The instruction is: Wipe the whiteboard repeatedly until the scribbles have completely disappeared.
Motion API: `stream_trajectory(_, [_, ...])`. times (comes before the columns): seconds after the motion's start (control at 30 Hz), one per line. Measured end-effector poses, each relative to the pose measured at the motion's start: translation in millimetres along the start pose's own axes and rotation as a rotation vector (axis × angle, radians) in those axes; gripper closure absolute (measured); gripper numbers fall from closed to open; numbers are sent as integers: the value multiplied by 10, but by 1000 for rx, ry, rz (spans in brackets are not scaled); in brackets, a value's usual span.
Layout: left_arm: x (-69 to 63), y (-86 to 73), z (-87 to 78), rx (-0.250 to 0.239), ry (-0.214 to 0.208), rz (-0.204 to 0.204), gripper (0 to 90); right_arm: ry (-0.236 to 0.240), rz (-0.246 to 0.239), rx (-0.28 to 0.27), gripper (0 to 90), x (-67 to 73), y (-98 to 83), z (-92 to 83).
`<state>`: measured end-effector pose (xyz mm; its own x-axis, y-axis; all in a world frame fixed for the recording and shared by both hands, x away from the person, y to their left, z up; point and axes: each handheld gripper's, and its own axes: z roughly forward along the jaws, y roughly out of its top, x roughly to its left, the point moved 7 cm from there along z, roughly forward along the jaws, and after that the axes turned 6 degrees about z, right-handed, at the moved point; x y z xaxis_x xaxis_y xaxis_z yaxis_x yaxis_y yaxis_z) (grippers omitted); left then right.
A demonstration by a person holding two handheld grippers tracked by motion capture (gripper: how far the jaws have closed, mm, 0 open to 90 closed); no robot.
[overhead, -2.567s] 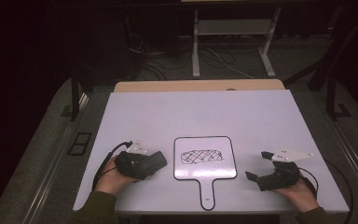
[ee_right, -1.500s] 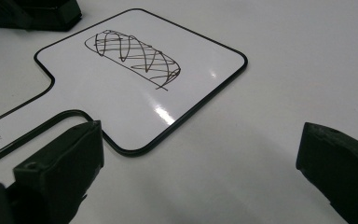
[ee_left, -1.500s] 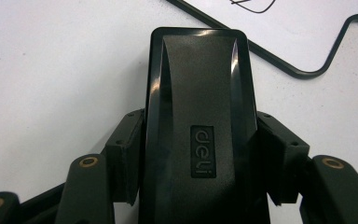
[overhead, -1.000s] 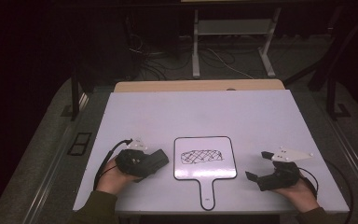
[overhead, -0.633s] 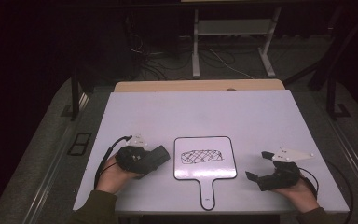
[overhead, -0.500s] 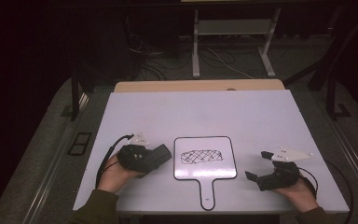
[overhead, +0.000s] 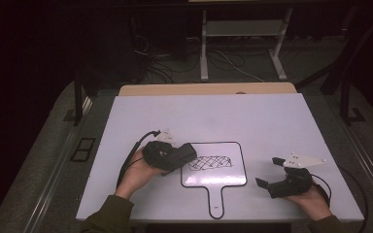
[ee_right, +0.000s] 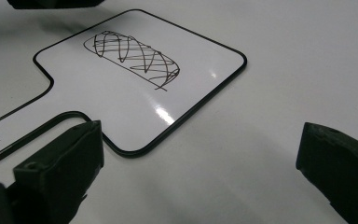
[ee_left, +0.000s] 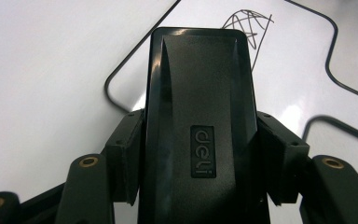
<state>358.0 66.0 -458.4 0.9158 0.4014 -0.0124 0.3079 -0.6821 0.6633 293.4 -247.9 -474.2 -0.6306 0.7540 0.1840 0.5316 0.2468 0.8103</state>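
Note:
A small white handled board (overhead: 223, 177) with a black rim lies flat at the table's front middle, its handle toward me. A black scribble (overhead: 211, 162) crosses its upper part and is also seen in the right gripper view as the scribble (ee_right: 130, 58). My left gripper (overhead: 186, 152) is shut on a black block eraser (ee_left: 198, 116). The eraser's front end hangs over the board's left edge, just short of the scribble. To the right of the board, my right gripper (overhead: 268, 171) rests on the table, open and with nothing between its jaws.
The white tabletop (overhead: 223, 116) stretches wide behind the board, ending in a wooden strip (overhead: 209, 89) at the far edge. Beyond it the dark floor holds cables and a metal stand (overhead: 243, 43). Each gripper trails a black cable.
My left gripper has lifted a little and moved right with the eraser, from beside the board to over its left edge. The right gripper has stayed put.

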Motion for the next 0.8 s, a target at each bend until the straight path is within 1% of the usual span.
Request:
stream_trajectory(0.07, [-13,55,79,10,-16,16,394,0,-2,2,0,3,-2,2])
stream_trajectory(0.1, [-25,110,157,11,-28,26,394,0,-2,3,0,7,-5,3])
stream_trajectory(0.13, [-25,110,157,11,-28,26,393,0,-2,3,0,7,-5,3])
stream_trajectory(0.17, [-30,134,195,14,-33,35,394,0,-1,3,0,6,-7,3])
stream_trajectory(0.2, [-45,172,266,24,-45,50,394,-1,1,2,0,4,-6,2])
stream_trajectory(0.23, [-45,172,266,24,-45,50,394,-1,1,2,0,4,-6,2])
stream_trajectory(0.43, [-103,243,459,46,-75,80,394,-1,1,0,0,-6,-6,-4])
stream_trajectory(0.47, [-116,256,488,44,-80,75,394,-1,2,0,0,-6,-6,-5])
stream_trajectory(0.53, [-130,275,536,48,-91,90,393,-1,2,0,0,-3,-5,-5])
stream_trajectory(0.6, [-135,283,574,63,-99,106,393,0,0,-1,0,-3,-4,-5])
stream_trajectory(0.63, [-140,292,597,56,-99,103,394,0,1,-1,0,-4,-4,-7])
stream_trajectory(0.67, [-131,291,606,66,-102,114,393,-1,2,-3,0,-6,-3,-8])
stream_trajectory(0.77, [-136,302,650,58,-104,113,394,-2,3,-2,0,-9,-4,-12])
stream_trajectory(0.8, [-132,296,654,69,-104,125,393,-2,3,-3,0,-11,-4,-12])
